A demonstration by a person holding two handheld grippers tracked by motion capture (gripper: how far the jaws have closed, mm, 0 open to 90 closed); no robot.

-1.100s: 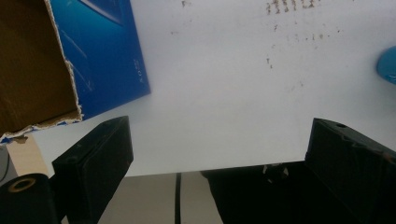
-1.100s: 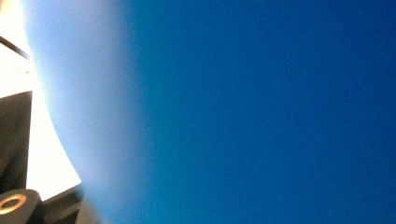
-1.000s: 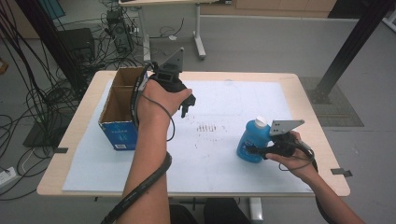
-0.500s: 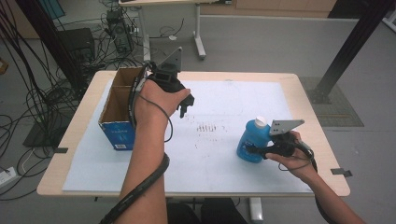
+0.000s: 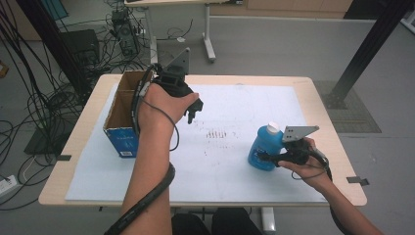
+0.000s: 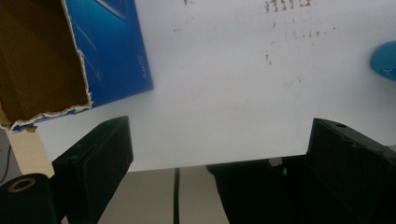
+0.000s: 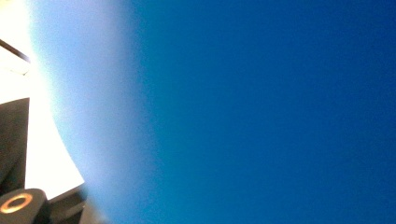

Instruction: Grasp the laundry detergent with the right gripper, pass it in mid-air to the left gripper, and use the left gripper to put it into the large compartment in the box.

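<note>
**Right hand-held gripper clamped on the blue bottle, left one wide open by the box**

The right hand-held gripper [image 5: 266,157] has its jaws closed against the lower body of the blue bottle [image 5: 264,147], which stands upright on the white sheet [image 5: 235,166] covering the tabletop [image 5: 323,112]. The bottle's white cap [image 5: 272,128] sits just above and ahead of that gripper's grey plate. In the right gripper view the bottle's blue wall [image 7: 261,112] presses close against the camera, blurred, with one black jaw at the left edge.

The left hand-held gripper [image 5: 192,113] hovers above the sheet, well apart from the bottle, pointing down. Its jaws stand wide open with nothing between them; the left gripper view shows bare white sheet in the gap. The open cardboard box [image 5: 125,110], brown inside and blue outside, stands just beside this gripper, on its outer side. A patch of small dark marks [image 5: 218,133] on the sheet lies between the two grippers, nearer the left one.
</note>
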